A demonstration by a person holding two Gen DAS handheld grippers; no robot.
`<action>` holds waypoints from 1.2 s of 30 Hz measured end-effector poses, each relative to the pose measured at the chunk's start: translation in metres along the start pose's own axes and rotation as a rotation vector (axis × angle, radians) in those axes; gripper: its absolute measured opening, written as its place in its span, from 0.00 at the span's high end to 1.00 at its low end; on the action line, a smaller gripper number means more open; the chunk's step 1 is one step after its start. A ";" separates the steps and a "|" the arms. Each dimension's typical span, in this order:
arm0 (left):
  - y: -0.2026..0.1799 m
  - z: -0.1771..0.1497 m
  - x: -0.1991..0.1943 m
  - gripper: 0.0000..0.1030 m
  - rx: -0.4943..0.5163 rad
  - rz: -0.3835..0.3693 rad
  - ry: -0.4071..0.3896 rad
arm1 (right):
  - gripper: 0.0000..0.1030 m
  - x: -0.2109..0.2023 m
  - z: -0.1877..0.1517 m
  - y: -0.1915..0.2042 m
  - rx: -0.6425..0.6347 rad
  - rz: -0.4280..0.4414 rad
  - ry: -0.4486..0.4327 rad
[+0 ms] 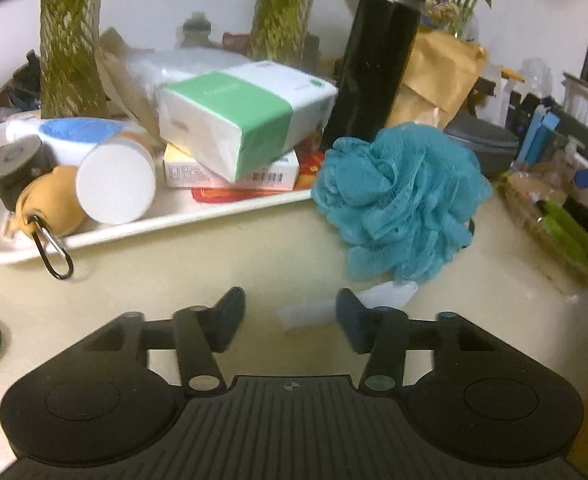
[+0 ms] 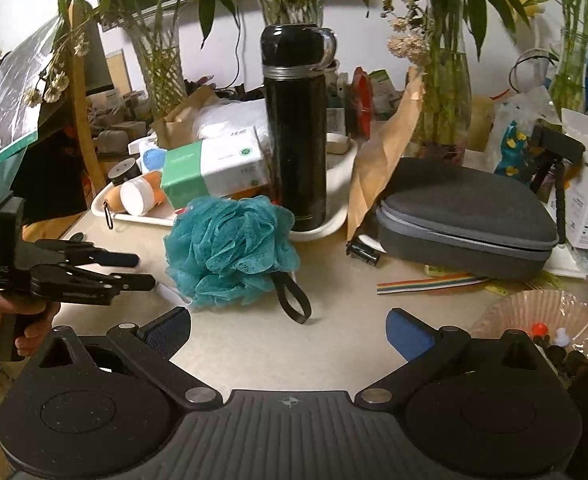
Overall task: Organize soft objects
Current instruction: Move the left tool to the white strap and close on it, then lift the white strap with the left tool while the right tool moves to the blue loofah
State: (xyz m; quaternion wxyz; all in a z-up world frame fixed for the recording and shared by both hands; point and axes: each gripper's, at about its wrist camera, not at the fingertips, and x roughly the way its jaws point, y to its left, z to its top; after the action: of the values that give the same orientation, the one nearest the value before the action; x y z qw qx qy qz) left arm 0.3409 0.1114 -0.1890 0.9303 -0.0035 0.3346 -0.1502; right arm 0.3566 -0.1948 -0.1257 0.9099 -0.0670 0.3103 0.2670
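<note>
A teal mesh bath puff (image 1: 398,200) (image 2: 229,252) lies on the beige tabletop against the front of a white tray (image 1: 173,220). Its black loop strap (image 2: 294,300) trails toward me in the right wrist view. A white tag (image 1: 314,312) from the puff lies flat on the table. My left gripper (image 1: 289,300) (image 2: 137,270) is low at the puff's near left side, open, with the tag between its fingers and not pinched. My right gripper (image 2: 289,334) stands wide open in front of the puff, a short way back, with nothing between its fingers. A hand (image 2: 21,320) holds the left gripper.
The tray holds a green-banded tissue pack (image 1: 237,120), a white-capped tube, a tan pouch with a carabiner and a tall black flask (image 2: 296,128). A grey zip case (image 2: 466,216), a brown paper bag, a pink ribbed dish (image 2: 546,312) and glass vases crowd the right and back.
</note>
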 end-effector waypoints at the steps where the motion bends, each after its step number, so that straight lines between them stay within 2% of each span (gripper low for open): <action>1: -0.003 -0.001 0.000 0.60 0.019 0.009 0.001 | 0.00 0.000 0.000 0.001 -0.003 0.001 0.001; 2: -0.005 -0.001 0.000 0.61 0.036 0.015 0.002 | 0.00 0.001 0.001 0.002 -0.006 0.003 0.001; 4: -0.010 -0.003 -0.002 0.70 0.072 0.013 0.004 | 0.00 0.001 0.001 0.003 -0.011 0.005 -0.001; 7: -0.016 -0.007 -0.004 0.73 0.135 0.006 0.009 | 0.00 0.001 0.000 0.002 -0.010 -0.005 0.006; 8: -0.017 -0.008 -0.006 0.74 0.148 0.000 0.013 | 0.00 0.001 0.000 0.001 -0.004 -0.007 0.007; 15: -0.022 -0.011 -0.013 0.96 0.188 -0.081 0.032 | 0.00 -0.001 -0.001 -0.002 0.011 -0.017 0.005; 17: -0.028 -0.013 -0.021 0.96 0.241 -0.083 0.018 | 0.00 -0.001 -0.001 -0.002 0.012 -0.014 0.005; 22: -0.041 -0.018 -0.042 0.97 0.360 0.013 -0.028 | 0.00 -0.003 -0.001 -0.001 0.007 -0.011 -0.002; 28: -0.042 -0.032 -0.057 0.96 0.413 0.100 0.032 | 0.00 -0.006 -0.001 0.000 0.009 -0.008 -0.007; 31: -0.039 -0.037 -0.062 0.91 0.392 0.105 0.088 | 0.00 -0.008 0.000 0.000 0.014 -0.003 -0.012; 35: -0.030 -0.040 -0.071 0.87 0.339 0.082 0.111 | 0.00 -0.010 -0.001 0.000 0.018 -0.004 -0.016; 36: -0.027 -0.040 -0.075 0.73 0.318 0.073 0.099 | 0.00 -0.010 -0.001 0.000 0.020 -0.003 -0.016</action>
State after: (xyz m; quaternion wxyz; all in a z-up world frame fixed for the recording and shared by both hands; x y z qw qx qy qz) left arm 0.2538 0.1100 -0.1704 0.9063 0.1634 0.3520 -0.1671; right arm 0.3491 -0.1998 -0.1202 0.9133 -0.0564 0.3056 0.2631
